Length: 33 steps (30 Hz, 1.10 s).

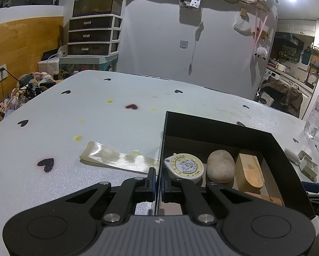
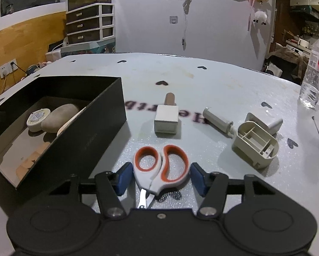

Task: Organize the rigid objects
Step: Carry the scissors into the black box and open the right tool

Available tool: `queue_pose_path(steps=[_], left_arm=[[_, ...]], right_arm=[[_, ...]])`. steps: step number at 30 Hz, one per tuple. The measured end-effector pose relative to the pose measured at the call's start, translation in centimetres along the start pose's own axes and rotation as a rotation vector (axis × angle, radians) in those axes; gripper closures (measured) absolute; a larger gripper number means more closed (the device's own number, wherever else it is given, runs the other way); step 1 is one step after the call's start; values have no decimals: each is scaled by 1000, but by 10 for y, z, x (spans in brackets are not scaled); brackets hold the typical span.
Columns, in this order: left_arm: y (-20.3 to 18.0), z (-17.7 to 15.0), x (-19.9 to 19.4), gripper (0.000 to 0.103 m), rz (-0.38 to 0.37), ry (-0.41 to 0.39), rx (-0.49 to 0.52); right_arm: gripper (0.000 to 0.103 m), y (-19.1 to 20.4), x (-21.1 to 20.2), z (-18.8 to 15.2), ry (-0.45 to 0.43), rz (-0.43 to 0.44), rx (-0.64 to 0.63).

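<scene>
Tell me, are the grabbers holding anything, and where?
The left gripper is shut on the box, pinching its side wall. The right gripper holds nothing yet: its pads sit either side of the scissors handles, not pressing.

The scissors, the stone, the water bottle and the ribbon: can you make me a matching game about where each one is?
Things:
1. scissors
2. stone
3. water bottle
4. ribbon

Places:
A. inside the black box
B. flat on the table, left of the box
C. between the right tool's blue pads
D. standing at the table's far right edge

Pairs: 1-C, 2-A, 3-D, 4-B
</scene>
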State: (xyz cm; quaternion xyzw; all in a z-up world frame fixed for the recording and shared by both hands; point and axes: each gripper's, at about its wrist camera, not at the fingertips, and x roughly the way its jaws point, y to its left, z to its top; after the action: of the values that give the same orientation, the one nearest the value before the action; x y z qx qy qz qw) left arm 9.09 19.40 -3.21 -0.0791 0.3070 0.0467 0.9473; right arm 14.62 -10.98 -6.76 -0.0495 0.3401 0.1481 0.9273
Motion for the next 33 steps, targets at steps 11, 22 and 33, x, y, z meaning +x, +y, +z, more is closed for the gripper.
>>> queue_pose_path(steps=[11, 22, 33], left_arm=[[-1, 0, 0, 99, 0, -1, 0], [0, 0, 0, 99, -2, 1, 0], [-1, 3, -2, 99, -8, -4, -2]], right_arm=[[44, -6, -44, 26, -138, 17, 56], [91, 38, -58, 69, -188, 231, -6], [54, 1, -33, 60, -118, 75, 108]])
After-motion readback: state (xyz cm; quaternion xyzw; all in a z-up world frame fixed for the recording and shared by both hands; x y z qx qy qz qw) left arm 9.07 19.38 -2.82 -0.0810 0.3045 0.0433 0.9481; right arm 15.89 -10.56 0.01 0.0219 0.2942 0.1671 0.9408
